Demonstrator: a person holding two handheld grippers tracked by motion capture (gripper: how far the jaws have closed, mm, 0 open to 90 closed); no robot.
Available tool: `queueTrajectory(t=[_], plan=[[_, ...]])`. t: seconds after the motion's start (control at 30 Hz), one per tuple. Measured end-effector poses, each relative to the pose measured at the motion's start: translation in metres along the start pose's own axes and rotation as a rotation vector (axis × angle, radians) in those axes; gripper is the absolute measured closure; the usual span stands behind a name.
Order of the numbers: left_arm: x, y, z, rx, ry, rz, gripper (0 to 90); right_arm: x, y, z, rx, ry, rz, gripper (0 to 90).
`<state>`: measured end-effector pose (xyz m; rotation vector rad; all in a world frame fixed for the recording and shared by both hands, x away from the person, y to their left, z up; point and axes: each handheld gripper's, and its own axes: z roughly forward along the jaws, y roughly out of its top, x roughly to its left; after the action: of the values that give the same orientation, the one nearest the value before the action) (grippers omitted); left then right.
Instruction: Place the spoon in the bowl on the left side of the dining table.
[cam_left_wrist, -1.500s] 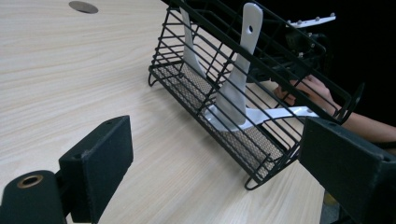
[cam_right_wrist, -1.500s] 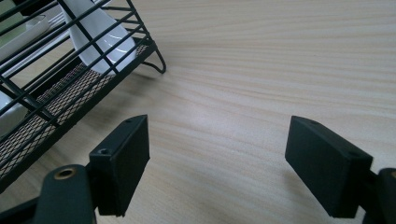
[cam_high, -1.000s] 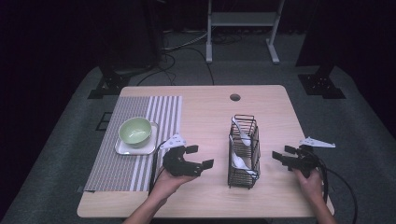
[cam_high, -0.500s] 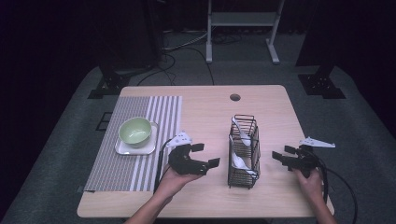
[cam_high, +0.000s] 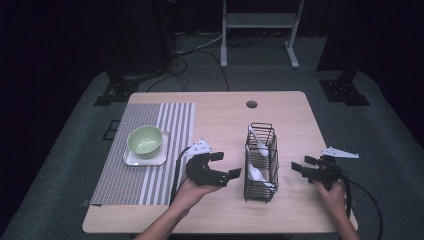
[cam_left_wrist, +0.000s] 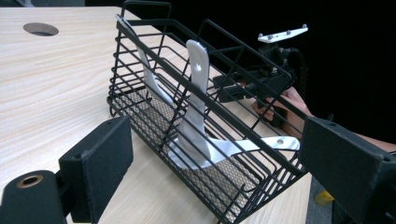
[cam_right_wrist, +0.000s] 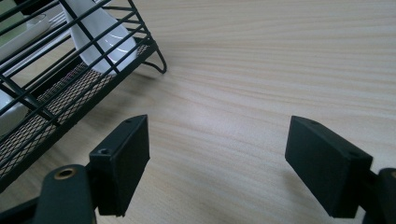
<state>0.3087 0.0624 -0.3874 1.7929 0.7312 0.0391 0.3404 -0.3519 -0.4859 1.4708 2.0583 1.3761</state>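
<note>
Now, status from my end:

change: my left gripper (cam_high: 224, 166) has slid toward the wire basket (cam_high: 261, 162) over the last second; it sat further left before. Right gripper (cam_high: 306, 168) hasn't shifted, same spot on the basket's other side.

left jaws: wide open, nothing between them. In the left gripper view they frame the basket's long side, near it but not touching.

right jaws: also wide open, empty, over bare surface (cam_right_wrist: 261, 70). Basket corner sits at upper left of the right gripper view, apart from the jaws.

target: black wire basket stands upright right of centre on the surface, between my two grippers. White spoons (cam_left_wrist: 198, 107) inside: two lean upright against the wires, one lies flat on the mesh floor with its handle toward the near end.

other items: green bowl (cam_high: 145, 139) on a white plate (cam_high: 132, 159) on the striped mat (cam_high: 130, 175), well left of the basket, untouched.

read: I judge this as the approach step, left side going for a spoon or the basket wall. Nothing is gripped yet, so the task is barely started.

risk: wires are close-set, so reaching a spoon from the side looks blocked; going in from the open top looks cleaner.
</note>
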Motion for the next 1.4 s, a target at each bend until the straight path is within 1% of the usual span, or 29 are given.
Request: queueTrajectory(t=[0.27,0.43,0.7,0.97,1.0,1.03,1.33,1.37,1.4], plan=[[-0.003,0.005,0.006,0.004,0.000,0.008,9.2,0.000,0.000,0.000,-0.001,0.001,0.000,20.8],[-0.004,0.008,0.009,0.004,-0.010,-0.002,9.4,0.000,0.000,0.000,0.000,0.002,-0.001,20.8],[-0.008,0.013,0.014,0.008,-0.013,0.008,9.4,0.000,0.000,0.000,0.001,0.001,-0.001,20.8],[-0.006,0.015,0.020,0.011,-0.009,0.005,9.7,0.000,0.000,0.000,0.001,0.002,0.000,20.8],[-0.006,0.015,0.020,0.009,-0.011,0.005,9.9,0.000,0.000,0.000,0.001,0.002,0.000,20.8],[-0.006,0.015,0.021,0.007,-0.012,0.006,12.8,0.000,0.000,0.000,0.001,0.002,0.000,20.8],[-0.003,0.019,0.027,0.016,0.006,0.012,13.7,0.000,0.000,0.000,-0.001,0.004,0.001,20.8],[-0.003,0.020,0.027,0.017,0.006,0.015,14.0,0.000,0.000,0.000,-0.001,0.004,0.000,20.8],[-0.003,0.020,0.028,0.014,0.004,0.016,16.4,0.000,0.000,0.000,-0.001,0.005,0.000,20.8]])
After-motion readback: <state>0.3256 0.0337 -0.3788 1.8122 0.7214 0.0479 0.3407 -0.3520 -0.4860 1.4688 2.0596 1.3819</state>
